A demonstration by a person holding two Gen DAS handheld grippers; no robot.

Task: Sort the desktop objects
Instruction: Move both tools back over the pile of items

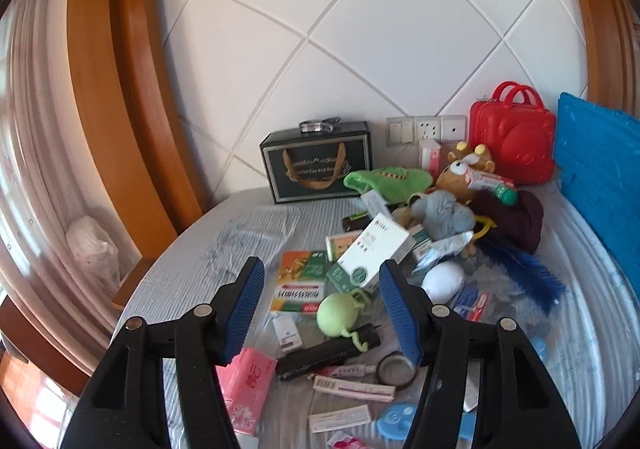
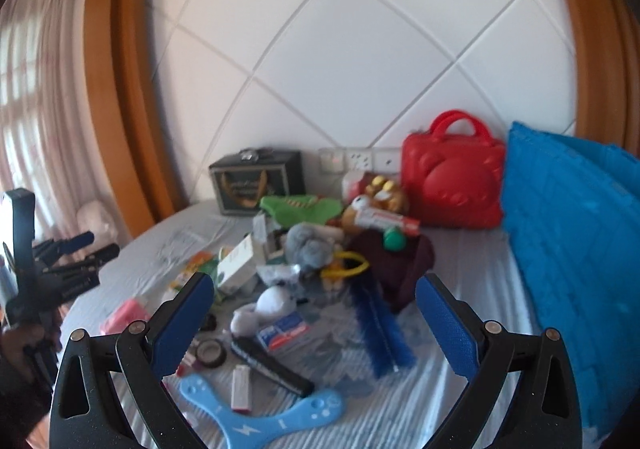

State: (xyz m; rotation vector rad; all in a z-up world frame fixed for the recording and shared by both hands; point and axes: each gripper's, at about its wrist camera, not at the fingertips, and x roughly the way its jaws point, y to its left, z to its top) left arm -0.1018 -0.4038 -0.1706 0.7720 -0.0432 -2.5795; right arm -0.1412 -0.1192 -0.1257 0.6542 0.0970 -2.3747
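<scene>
Left wrist view: my left gripper is spread and empty over the heap on the striped cloth; the white carton looks light and stiff, best pinched across its long edges, and its print is too small to read. Right wrist view: my right gripper is spread, empty; the grey plush mid-pile looks soft, so I'd squeeze its body.
</scene>
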